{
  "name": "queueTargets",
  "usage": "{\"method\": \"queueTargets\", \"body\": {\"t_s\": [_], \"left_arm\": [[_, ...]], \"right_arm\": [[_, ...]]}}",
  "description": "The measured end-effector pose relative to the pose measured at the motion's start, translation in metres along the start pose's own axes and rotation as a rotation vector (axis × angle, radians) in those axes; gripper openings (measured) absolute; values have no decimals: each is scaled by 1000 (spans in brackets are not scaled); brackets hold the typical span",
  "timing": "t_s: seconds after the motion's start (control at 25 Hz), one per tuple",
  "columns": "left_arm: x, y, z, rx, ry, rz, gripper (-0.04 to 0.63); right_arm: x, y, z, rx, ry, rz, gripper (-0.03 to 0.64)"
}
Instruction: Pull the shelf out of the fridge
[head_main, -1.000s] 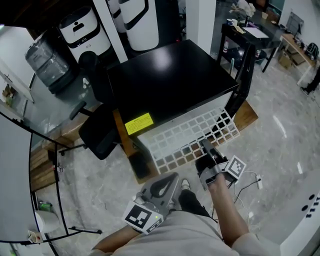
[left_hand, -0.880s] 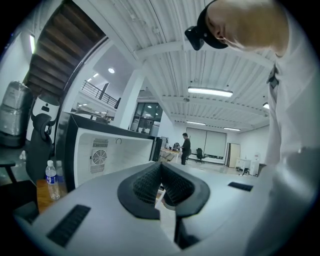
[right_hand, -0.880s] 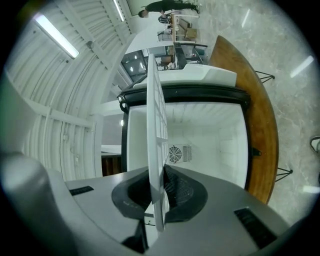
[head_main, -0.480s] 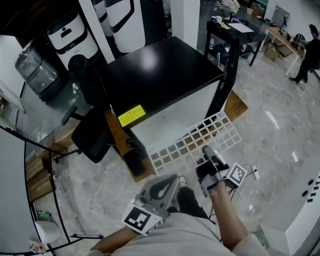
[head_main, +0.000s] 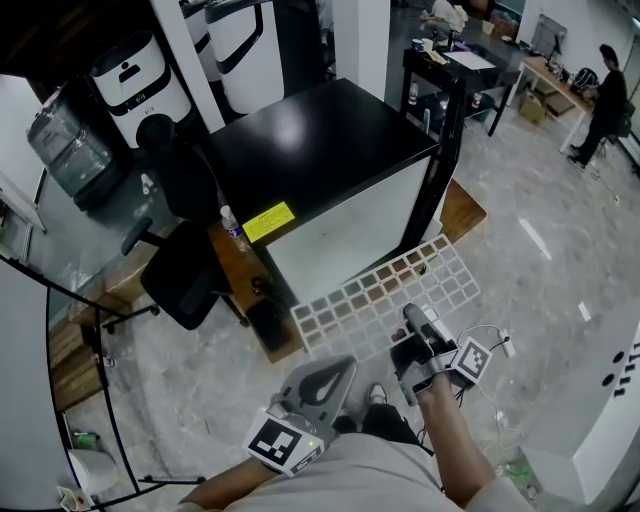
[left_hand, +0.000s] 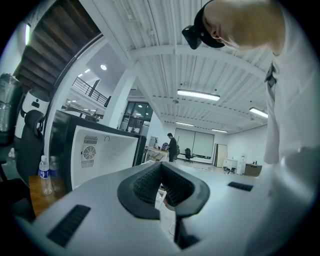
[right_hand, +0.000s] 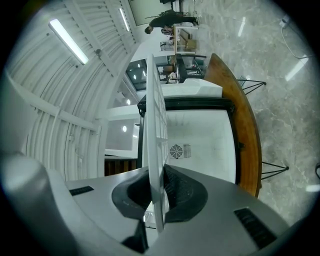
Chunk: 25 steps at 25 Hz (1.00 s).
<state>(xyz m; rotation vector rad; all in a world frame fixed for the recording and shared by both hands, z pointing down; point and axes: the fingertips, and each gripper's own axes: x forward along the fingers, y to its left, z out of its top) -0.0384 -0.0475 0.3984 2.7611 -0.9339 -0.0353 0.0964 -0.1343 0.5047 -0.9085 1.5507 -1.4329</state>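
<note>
The white grid shelf (head_main: 385, 297) hangs level in front of the small black fridge (head_main: 330, 150), fully clear of the fridge's white inside (head_main: 345, 238). My right gripper (head_main: 413, 322) is shut on the shelf's near edge; in the right gripper view the shelf (right_hand: 156, 125) runs edge-on from between the jaws of the right gripper (right_hand: 159, 192) toward the fridge (right_hand: 200, 145). Near my body, below the shelf, my left gripper (head_main: 325, 378) is shut with nothing in it. In the left gripper view the left gripper (left_hand: 161, 182) has its pads together and the fridge (left_hand: 95, 155) lies beyond.
The fridge stands on a wooden platform (head_main: 462, 212) with its black door (head_main: 440, 150) swung open at the right. A black chair (head_main: 185, 270) and a water bottle (head_main: 232, 226) are at the left. A cable (head_main: 497, 345) lies on the marble floor. A person (head_main: 603, 100) walks far right.
The shelf has slid out of the fridge toward me with my right gripper holding it; it now clears the opening. The left gripper has stayed put.
</note>
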Motion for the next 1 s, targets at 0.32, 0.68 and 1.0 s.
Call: {"method": "queueTargets", "body": {"t_s": [0.32,0.68,1.0], "left_arm": [[13,-19,3,15,-13,13,6],[32,-48,8,32,-26,48,6],[48,-73,5,41,-28,68,6]], "right_arm": [[-11,8,7,7,30,16,44],[-19,17,19,17,85,28,44],[-32,23,35,28,103,38,44]]}}
